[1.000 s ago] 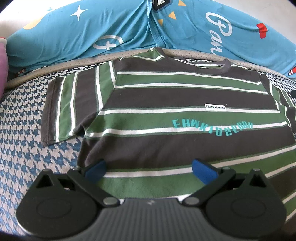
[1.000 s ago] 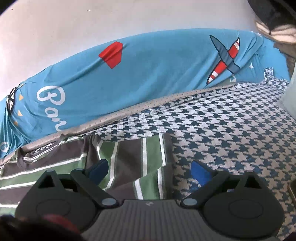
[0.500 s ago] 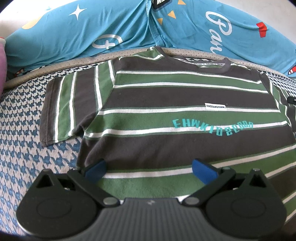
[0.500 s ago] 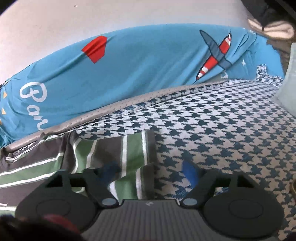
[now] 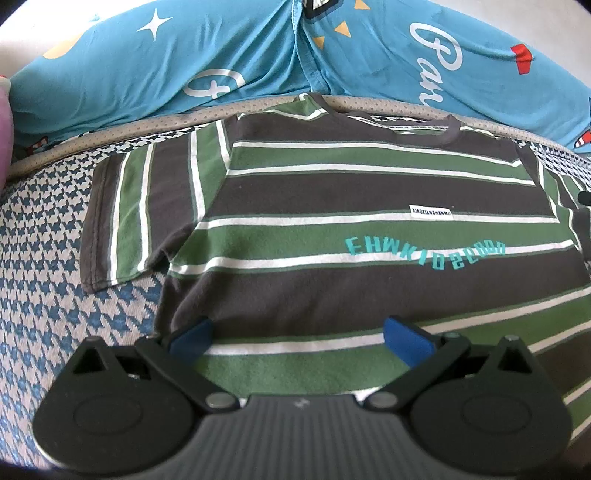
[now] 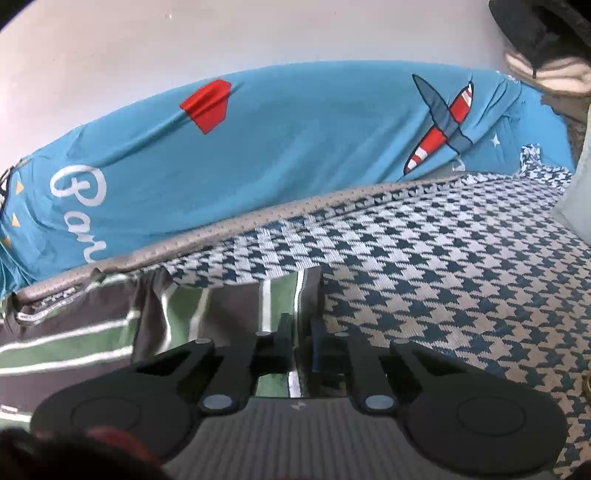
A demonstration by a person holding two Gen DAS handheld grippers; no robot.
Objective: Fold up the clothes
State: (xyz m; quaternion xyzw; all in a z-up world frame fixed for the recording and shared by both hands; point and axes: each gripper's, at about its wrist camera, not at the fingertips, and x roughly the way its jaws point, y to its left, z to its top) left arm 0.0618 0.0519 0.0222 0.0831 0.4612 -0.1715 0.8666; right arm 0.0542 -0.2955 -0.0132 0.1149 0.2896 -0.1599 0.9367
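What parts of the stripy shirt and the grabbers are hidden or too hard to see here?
- Green, grey and white striped T-shirt: in the left wrist view its bottom hem is hidden behind the open left gripper, and its far sleeve is cut off by the frame edge.
- Right gripper: in the right wrist view its fingertips sit closed on the sleeve edge, but the pads are dark and slightly blurred.
- Dark object: top corner, cut off, unidentifiable.

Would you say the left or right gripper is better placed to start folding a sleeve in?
Right: the right gripper is shut on the shirt's sleeve, while the left gripper is open over the hem.
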